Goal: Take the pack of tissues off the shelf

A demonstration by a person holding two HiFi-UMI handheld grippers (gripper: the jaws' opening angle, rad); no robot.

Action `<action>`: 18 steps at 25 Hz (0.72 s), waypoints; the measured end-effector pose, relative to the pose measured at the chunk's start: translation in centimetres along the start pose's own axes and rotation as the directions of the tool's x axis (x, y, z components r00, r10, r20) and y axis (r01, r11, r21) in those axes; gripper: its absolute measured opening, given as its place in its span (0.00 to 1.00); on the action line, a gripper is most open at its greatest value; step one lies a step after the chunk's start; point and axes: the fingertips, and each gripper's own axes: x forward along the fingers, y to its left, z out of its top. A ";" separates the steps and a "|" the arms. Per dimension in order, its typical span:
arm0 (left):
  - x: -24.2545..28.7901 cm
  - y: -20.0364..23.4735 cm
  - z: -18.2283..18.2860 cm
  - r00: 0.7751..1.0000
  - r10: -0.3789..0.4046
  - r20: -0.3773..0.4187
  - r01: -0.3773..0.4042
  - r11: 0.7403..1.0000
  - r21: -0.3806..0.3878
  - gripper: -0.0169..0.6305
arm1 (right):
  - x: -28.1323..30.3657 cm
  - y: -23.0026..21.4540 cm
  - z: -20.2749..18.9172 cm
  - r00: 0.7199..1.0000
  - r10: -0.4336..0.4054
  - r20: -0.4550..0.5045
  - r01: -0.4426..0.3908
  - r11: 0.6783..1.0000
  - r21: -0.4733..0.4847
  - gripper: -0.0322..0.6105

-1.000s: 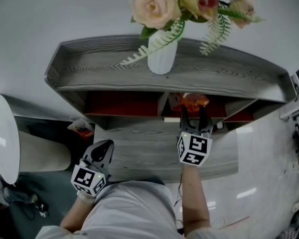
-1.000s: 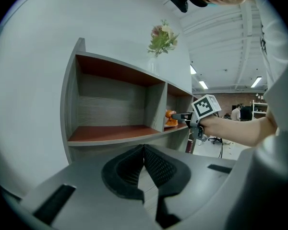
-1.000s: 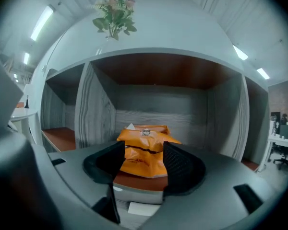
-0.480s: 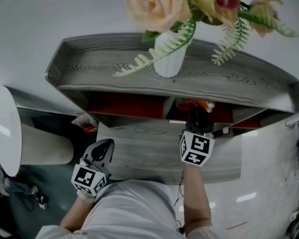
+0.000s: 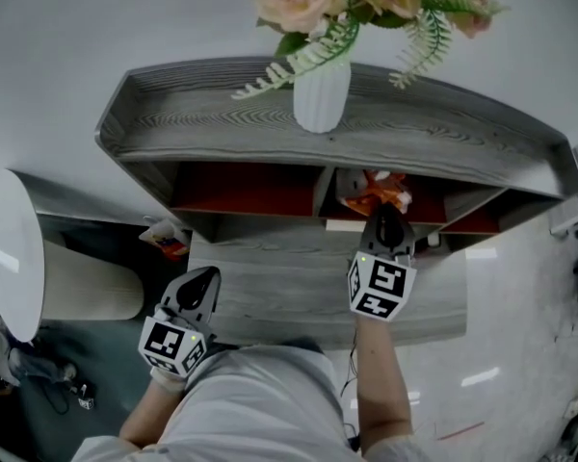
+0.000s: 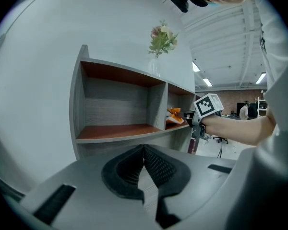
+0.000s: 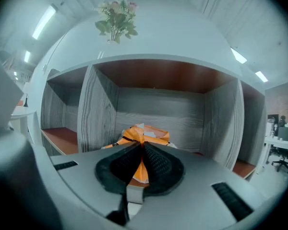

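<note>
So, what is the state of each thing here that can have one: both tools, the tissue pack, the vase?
right tool: shut on the pack of tissues, jaws have just closed.
left tool: shut, nothing between its jaws.
pack of tissues: gripped, in the middle compartment of the shelf.
vase: upright on the shelf top, holding flowers.

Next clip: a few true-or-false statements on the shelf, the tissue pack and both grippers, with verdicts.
1. The right gripper is shut on the orange soft-wrapped tissue pack. True; its jaws have just closed on the wrapper.
2. The white ribbed vase stands on top of the grey wood-grain shelf. True.
3. The pack lies in the shelf's leftmost compartment. False: the middle one.
4. The left gripper holds the vase. False: it is shut and empty.
</note>
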 end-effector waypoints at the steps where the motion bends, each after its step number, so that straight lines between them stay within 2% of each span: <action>1: -0.2 -0.2 0.0 1.000 -0.006 0.004 0.006 1.000 0.002 0.05 | -0.6 0.0 0.1 1.000 -0.005 0.003 0.005 1.000 -0.001 0.09; 7: -1.0 -1.3 0.2 0.999 -0.047 0.021 0.047 0.999 0.009 0.05 | -4.3 0.5 0.6 1.000 -0.026 0.014 0.026 1.000 -0.013 0.09; 13: -0.5 -3.6 0.0 0.990 -0.143 0.021 0.143 0.990 0.008 0.05 | -9.1 0.8 0.3 0.998 -0.060 0.002 0.060 0.998 -0.026 0.09; 18: 0.4 -6.1 -0.1 0.972 -0.235 0.013 0.235 0.972 0.018 0.05 | -12.7 1.0 0.0 0.995 -0.100 -0.016 0.100 0.995 -0.013 0.09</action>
